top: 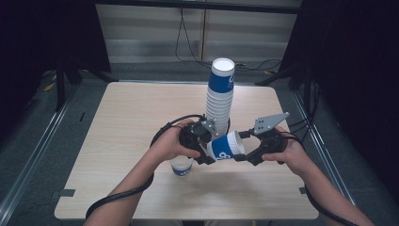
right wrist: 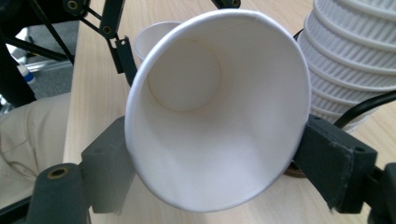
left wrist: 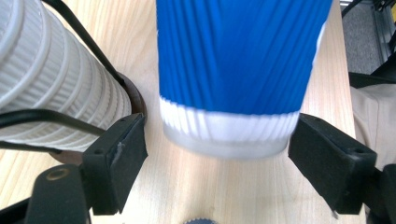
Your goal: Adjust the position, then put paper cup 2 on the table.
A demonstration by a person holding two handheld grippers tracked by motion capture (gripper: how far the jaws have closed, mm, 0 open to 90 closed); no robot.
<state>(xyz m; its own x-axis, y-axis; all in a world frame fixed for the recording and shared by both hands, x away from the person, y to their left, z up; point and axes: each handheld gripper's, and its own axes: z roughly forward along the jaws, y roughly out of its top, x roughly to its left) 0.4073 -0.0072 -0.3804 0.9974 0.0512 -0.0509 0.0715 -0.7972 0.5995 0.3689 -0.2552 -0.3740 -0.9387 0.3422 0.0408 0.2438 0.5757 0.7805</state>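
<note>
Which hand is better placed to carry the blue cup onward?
The right: the right tongs clamp the blue cup at its rim, while the left tongs stand open around its base.

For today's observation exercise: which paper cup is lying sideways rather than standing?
The blue cup between the two grippers, gripped at its rim by the right gripper; the small cup and stack stand.

Count, taken relative to the cup stack (top: 220, 94):

- Tall stacks of upturned paper cups: one, on the table (top: 131, 113).
- Loose blue-and-white cups: two. One sideways cup (top: 227, 146) just in front of the stack's base; one upright cup (top: 181, 166) in front of it and to its left.
- Handheld grippers: two, one at each side in front of the stack.
- Tables: one.
</note>
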